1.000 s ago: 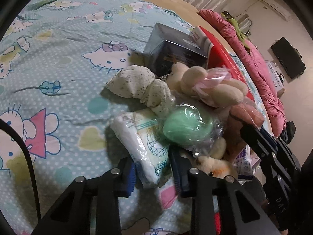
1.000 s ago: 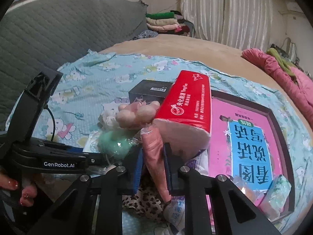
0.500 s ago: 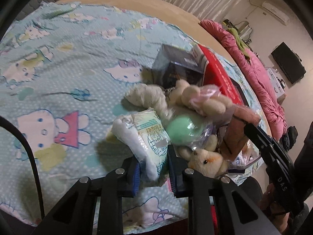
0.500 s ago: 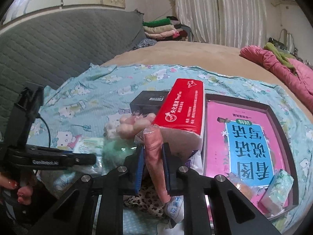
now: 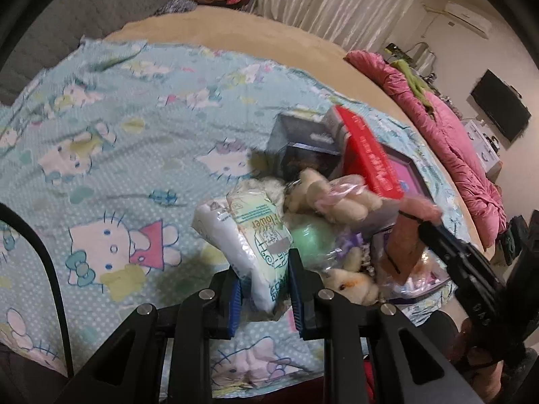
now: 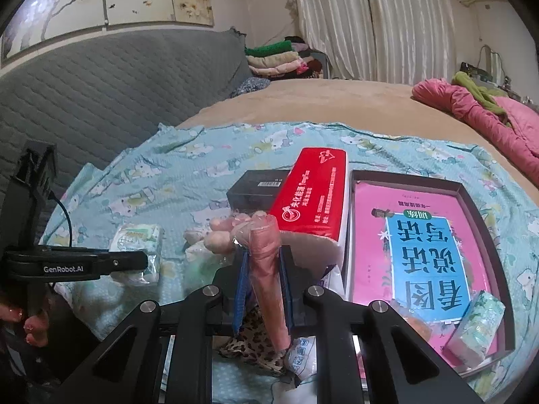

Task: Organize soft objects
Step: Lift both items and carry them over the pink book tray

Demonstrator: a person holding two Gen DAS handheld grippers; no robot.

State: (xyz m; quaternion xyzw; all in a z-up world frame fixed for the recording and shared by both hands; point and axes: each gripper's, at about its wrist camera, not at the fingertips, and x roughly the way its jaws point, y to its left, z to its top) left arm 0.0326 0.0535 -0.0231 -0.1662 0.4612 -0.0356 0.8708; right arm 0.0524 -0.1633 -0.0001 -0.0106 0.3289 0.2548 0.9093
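My left gripper [image 5: 264, 274] is shut on a white tissue pack with green print [image 5: 251, 235], held up above the cartoon-cat bedsheet [image 5: 111, 155]. From the right wrist view the same tissue pack [image 6: 139, 250] hangs at the left gripper's tip. My right gripper [image 6: 264, 279] is shut on a pink soft item in clear wrap [image 6: 267, 262], raised over the pile. In the pile lie a beige plush bunny [image 5: 330, 195], a green ball in plastic [image 5: 311, 239] and a small plush bear [image 5: 350, 284].
A red tissue box [image 6: 311, 195] leans on a black box [image 6: 259, 188]. A dark tray [image 6: 465, 192] holds a pink book [image 6: 417, 245] and a small green pack [image 6: 478, 330]. A pink quilt [image 6: 488, 118] lies far right. A hand [image 6: 30, 326] grips the left tool.
The left gripper has risen with the tissue pack, lifting it off the sheet and away from the pile. The right gripper has risen slightly with the pink item, tilting more level.
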